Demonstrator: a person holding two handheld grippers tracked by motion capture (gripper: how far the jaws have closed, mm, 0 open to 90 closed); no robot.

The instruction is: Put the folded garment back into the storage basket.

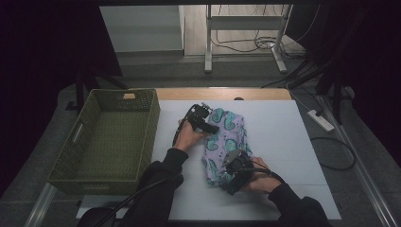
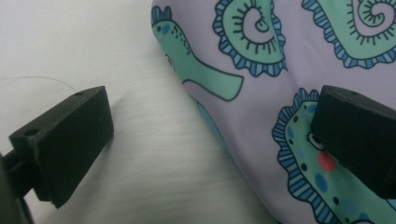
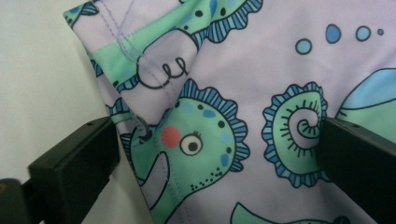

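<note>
The folded lilac cloth printed with green seahorses (image 1: 226,144) is straddled at its edges by the wide-open, empty left gripper (image 2: 212,140) and right gripper (image 3: 215,163), so closing seems needed next.

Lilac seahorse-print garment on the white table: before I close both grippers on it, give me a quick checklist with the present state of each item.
1. Left gripper open: ok, its jaws stand wide apart.
2. Left jaws straddle the edge of the lilac seahorse-print garment: ok, one jaw is over the white table, the other over the fabric.
3. Right gripper open: ok, jaws wide apart.
4. Right jaws straddle a garment edge: ok, the stitched hem lies between them.
5. Fabric actually between the pads in depth: cannot tell for either gripper.
6. Green woven basket ready to receive: ok, it sits at the table's left with nothing seen inside.
</note>
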